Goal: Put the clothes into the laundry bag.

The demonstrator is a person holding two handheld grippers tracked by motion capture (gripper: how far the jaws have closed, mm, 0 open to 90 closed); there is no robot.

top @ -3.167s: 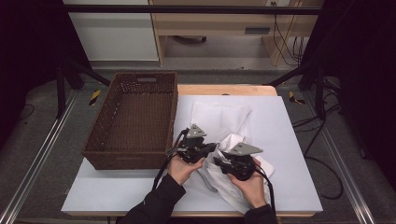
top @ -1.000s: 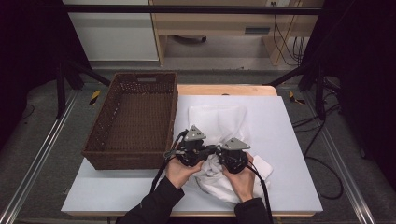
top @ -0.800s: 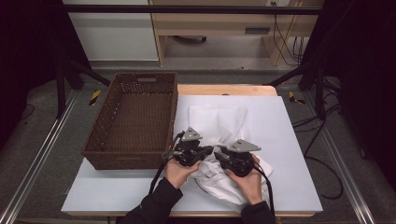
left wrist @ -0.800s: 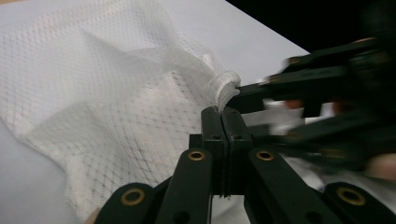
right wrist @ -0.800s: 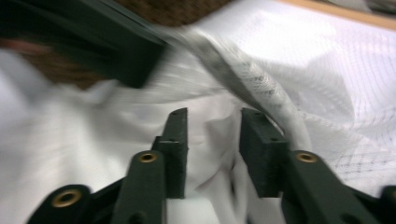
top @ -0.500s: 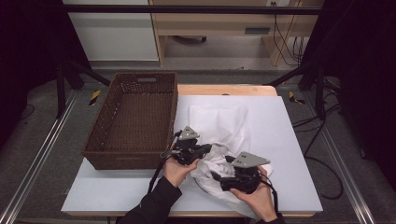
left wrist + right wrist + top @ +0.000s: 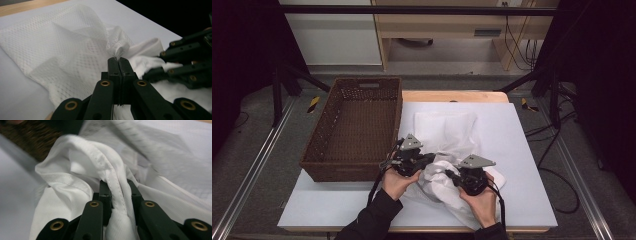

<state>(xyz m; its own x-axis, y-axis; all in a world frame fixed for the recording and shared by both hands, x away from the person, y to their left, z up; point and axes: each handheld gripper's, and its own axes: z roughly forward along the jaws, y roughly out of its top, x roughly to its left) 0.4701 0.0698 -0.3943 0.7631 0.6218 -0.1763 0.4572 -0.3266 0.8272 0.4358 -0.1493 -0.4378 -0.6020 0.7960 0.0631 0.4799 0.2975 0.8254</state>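
Gripping both: left gripper (image 7: 119,60) is clamped on the mesh bag's (image 7: 62,47) rim, right gripper (image 7: 117,187) pinches a seamed fold of the white garment (image 7: 75,170), both on the table (image 7: 522,135) beside the basket (image 7: 354,125). Looks like bagging; garment mostly outside, basket empty, most work left.

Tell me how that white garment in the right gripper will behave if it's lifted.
The white garment will probably flop and drape: it lies crumpled, bunched between the right gripper jaws. It seems light, thin fabric. Its seamed fold may slide out.
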